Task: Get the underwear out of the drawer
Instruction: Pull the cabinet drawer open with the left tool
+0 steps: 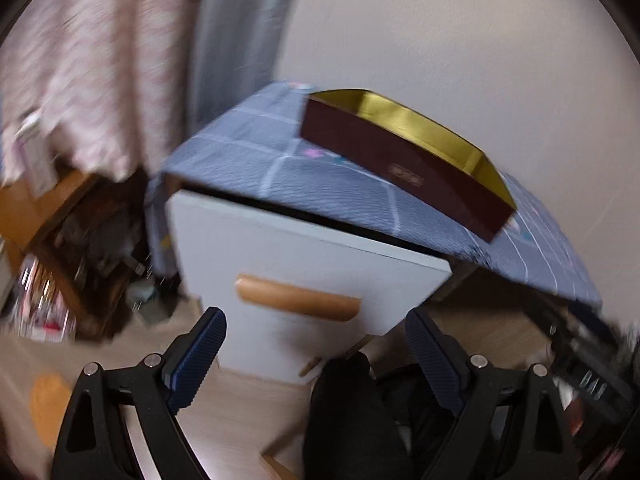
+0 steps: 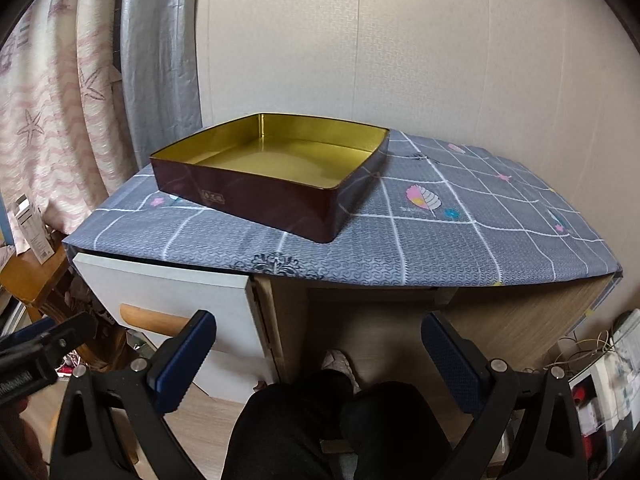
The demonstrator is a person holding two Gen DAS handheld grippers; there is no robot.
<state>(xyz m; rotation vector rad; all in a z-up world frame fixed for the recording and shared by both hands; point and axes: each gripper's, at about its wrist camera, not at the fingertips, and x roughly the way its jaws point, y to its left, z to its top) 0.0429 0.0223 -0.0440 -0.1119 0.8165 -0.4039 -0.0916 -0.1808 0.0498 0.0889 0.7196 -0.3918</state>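
A white drawer front (image 1: 304,260) with a wooden handle (image 1: 298,299) sits under the desk's left end; a dark gap shows along its top. My left gripper (image 1: 316,344) is open just in front of and below the handle. In the right wrist view the drawer (image 2: 168,284) and handle (image 2: 154,319) lie at lower left, and my right gripper (image 2: 320,344) is open, facing the space under the desk. No underwear is visible; the drawer's inside is hidden.
A dark red tin tray (image 2: 276,178) with a gold inside rests on the grey patterned cloth (image 2: 440,232) over the desk. The person's dark-clothed knees (image 2: 336,424) sit under the desk. Curtains (image 2: 60,112) hang left, with cluttered shelves (image 1: 60,240) below.
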